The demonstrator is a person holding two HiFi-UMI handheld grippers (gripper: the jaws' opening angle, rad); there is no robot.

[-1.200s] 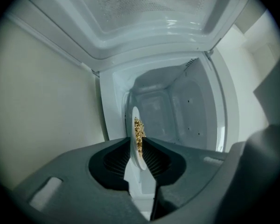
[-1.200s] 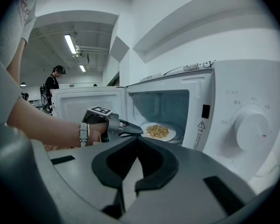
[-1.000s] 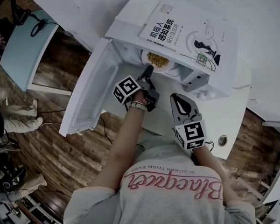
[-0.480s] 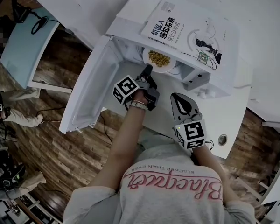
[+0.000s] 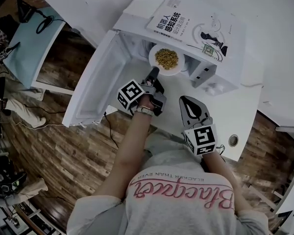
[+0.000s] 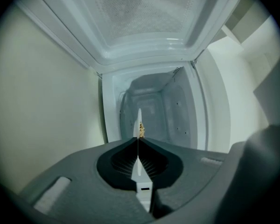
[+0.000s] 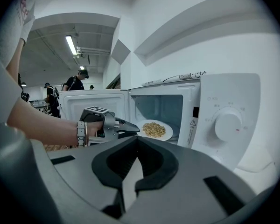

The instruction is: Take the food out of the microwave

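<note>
A white plate [image 5: 166,61] of yellowish grain food [image 5: 166,57] sits at the mouth of the open white microwave [image 5: 220,67], half out of the cavity. My left gripper [image 5: 155,73] is shut on the plate's near rim. In the left gripper view the plate [image 6: 139,120] shows edge-on between the closed jaws of the left gripper [image 6: 138,140], with food [image 6: 141,130] on top. The right gripper view shows the plate [image 7: 155,129] and the left gripper [image 7: 132,128] on its rim. My right gripper [image 5: 187,102] hangs over the table in front of the microwave, shut and empty.
The microwave door [image 5: 95,89] stands swung open to the left. A book [image 5: 196,23] lies on top of the microwave. The control dial [image 7: 228,125] is right of the cavity. A round hole [image 5: 232,140] is in the white table [image 5: 245,111]. People [image 7: 77,84] stand in the background.
The plate has come further out of the cavity towards me, drawn by the left gripper on its rim. The right gripper has shifted only slightly.
</note>
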